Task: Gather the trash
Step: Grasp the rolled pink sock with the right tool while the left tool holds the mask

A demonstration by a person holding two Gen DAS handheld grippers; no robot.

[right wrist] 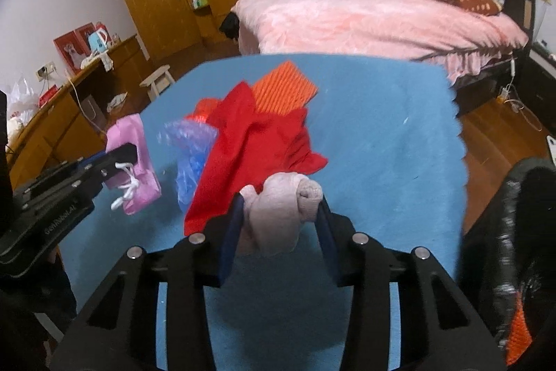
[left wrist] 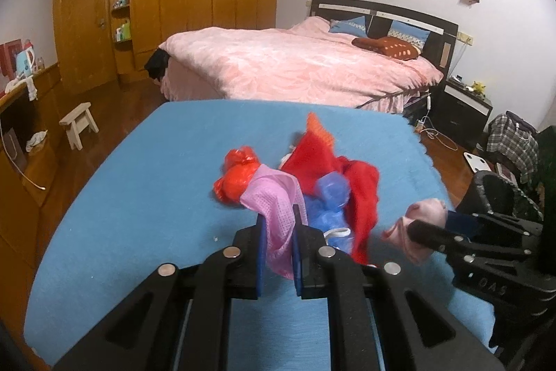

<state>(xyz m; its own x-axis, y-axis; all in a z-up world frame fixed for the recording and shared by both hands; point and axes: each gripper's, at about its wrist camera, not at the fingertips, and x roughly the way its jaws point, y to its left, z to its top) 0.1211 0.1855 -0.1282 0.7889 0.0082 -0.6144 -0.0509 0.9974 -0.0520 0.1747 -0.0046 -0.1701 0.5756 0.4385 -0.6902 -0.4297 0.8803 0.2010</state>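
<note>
left gripper (left wrist: 278,221) pinches a pink mesh bag (left wrist: 278,207) over blue cloth (left wrist: 139,197).

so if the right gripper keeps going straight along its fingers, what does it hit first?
Right gripper already grips a pale pink bundle. Just beyond lies the red cloth on the blue mat, probably first; depth is unclear.

A flat blue felt table cover (right wrist: 382,134) carries a plain red cloth (right wrist: 250,141), an orange ribbed foam sheet (right wrist: 285,87), a translucent blue plastic bag (right wrist: 191,155), a pink mesh drawstring pouch (left wrist: 278,214) and a pale pink rolled sock (right wrist: 281,207)
</note>
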